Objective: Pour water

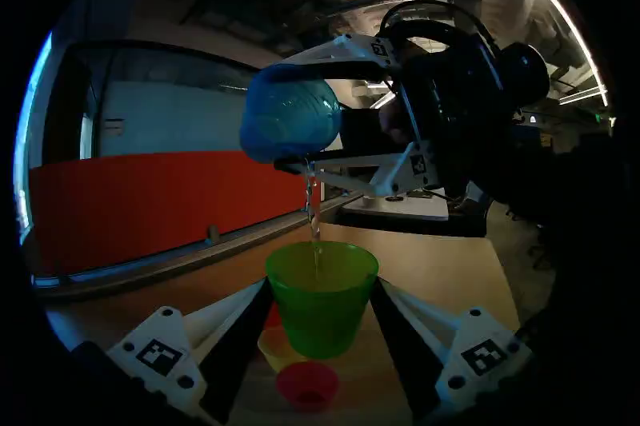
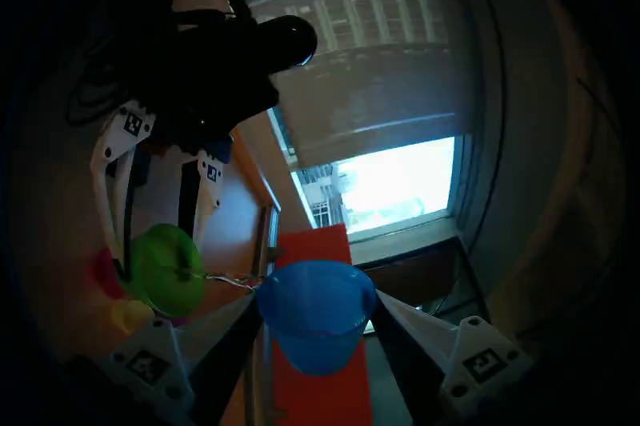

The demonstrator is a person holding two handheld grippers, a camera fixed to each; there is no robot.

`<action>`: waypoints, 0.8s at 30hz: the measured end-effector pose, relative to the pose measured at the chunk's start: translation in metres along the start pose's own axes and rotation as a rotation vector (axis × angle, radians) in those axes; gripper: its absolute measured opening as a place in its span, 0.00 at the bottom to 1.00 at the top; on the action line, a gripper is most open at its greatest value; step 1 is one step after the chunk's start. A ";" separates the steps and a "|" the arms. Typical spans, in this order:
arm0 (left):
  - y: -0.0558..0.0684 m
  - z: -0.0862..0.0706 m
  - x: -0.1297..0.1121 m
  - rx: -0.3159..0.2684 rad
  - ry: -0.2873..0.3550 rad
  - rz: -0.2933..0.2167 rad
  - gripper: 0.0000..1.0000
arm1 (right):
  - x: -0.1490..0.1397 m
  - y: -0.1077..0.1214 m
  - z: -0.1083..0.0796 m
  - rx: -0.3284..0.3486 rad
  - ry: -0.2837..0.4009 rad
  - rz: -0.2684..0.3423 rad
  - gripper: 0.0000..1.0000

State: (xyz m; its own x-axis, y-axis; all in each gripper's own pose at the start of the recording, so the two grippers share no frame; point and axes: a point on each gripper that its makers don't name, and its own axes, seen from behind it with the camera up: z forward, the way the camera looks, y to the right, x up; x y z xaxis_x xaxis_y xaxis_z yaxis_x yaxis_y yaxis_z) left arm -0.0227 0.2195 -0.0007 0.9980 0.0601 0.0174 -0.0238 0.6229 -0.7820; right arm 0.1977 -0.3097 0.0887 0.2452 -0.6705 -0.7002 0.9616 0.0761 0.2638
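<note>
My left gripper (image 1: 322, 316) is shut on a green cup (image 1: 322, 296), held upright above the wooden table (image 1: 448, 266). Above it the right gripper (image 1: 316, 114) grips a blue cup (image 1: 288, 122), tipped on its side. A thin stream of water (image 1: 314, 210) falls from the blue cup into the green one. In the right gripper view, the right gripper (image 2: 318, 322) is shut on the blue cup (image 2: 316, 314), water (image 2: 228, 280) runs to the green cup (image 2: 164, 268), and the left gripper (image 2: 156, 210) holds that cup.
A yellow cup (image 1: 272, 346) and a red cup (image 1: 307, 384) sit on the table just under the green cup. An orange wall panel (image 1: 160, 202) with glass above runs along the table's far side. A bright window (image 2: 384, 186) lies beyond.
</note>
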 end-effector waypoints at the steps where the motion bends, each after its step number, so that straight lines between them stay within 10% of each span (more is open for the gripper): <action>1: 0.000 0.000 0.000 0.000 0.000 0.000 0.85 | 0.000 0.000 0.000 -0.002 0.000 -0.003 0.91; 24: 0.000 0.002 0.001 0.001 0.003 0.004 0.85 | 0.003 0.006 -0.001 -0.023 0.000 -0.080 0.91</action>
State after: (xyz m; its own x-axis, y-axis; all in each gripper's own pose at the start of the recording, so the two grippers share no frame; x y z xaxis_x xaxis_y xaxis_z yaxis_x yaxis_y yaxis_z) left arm -0.0213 0.2212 0.0002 0.9981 0.0598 0.0124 -0.0276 0.6233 -0.7815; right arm 0.2046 -0.3106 0.0879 0.1676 -0.6754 -0.7182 0.9806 0.0390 0.1921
